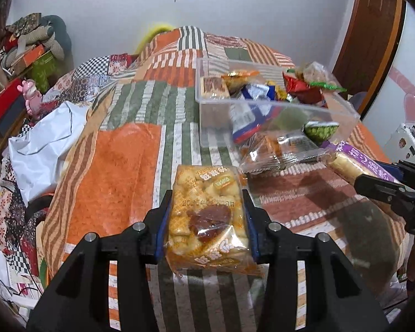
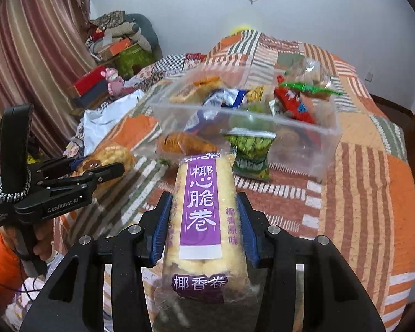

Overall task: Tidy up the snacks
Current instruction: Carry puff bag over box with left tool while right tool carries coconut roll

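Observation:
My left gripper [image 1: 206, 195] is shut on an orange pack of yellow puffed snacks [image 1: 204, 221], held above the patchwork quilt [image 1: 119, 171]. In the right wrist view, my right gripper [image 2: 202, 197] is shut on a long purple-labelled roll pack [image 2: 203, 221]. A clear plastic box [image 1: 262, 104] holding several snack packs stands ahead on the bed. That box [image 2: 304, 127] is ahead of the right gripper too. The right gripper [image 1: 373, 182] appears at the right edge of the left wrist view, the left gripper [image 2: 96, 170] at the left of the right wrist view.
A green pack [image 2: 249, 149] and an orange pack [image 2: 185, 142] lie loose on the quilt in front of the box. A white plastic bag [image 1: 41, 144] lies at the bed's left edge. Stacked boxes and a pink toy [image 1: 31, 99] crowd the left side. A hand [image 2: 41, 244] holds the left gripper's handle.

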A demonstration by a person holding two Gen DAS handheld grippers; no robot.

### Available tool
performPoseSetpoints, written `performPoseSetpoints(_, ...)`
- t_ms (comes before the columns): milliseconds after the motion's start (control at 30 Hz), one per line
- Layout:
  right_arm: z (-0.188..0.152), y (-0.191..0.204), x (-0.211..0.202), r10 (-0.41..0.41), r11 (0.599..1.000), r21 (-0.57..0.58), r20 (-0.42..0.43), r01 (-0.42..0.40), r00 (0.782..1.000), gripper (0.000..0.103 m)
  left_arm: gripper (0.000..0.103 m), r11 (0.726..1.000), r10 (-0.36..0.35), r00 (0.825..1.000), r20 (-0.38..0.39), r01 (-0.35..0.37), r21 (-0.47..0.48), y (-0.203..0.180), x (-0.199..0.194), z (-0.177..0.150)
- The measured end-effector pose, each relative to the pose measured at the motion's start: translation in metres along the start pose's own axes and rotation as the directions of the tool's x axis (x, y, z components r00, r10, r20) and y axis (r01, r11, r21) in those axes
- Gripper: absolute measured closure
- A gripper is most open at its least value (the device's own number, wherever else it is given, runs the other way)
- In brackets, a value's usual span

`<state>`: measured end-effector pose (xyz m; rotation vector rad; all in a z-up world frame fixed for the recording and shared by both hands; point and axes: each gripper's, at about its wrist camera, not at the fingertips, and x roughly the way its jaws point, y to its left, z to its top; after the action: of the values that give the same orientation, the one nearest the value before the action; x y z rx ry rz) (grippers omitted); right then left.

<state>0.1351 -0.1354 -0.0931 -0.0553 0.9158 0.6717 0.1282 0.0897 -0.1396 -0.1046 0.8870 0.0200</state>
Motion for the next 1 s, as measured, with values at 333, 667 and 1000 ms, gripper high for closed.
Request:
performPoseSetpoints(333, 0.018, 0.002, -0.026, -0.017, 1.0, -0.006, 0.098, 0.017, 0.995, 0.06, 0.059, 1.0, 0.008, 0.998, 0.058, -0.008, 0.007, -0.002, -0.025, 0.015)
performPoseSetpoints(667, 0.039, -0.008, -0.035, -0.045, 0.999, 0.001, 0.164, 0.046, 0.985, 0.06, 0.059, 0.999, -0.027, 0.994, 0.108, 0.024, 0.034, -0.017, -0.035, 0.04)
performPoseSetpoints(1000, 0.062, -0.021, -0.03, -0.081, 0.997, 0.024, 0.208, 0.078, 0.975, 0.06, 0.059, 0.997, -0.054, 0.991, 0.123, 0.047, 0.064, -0.036, -0.015, 0.073)
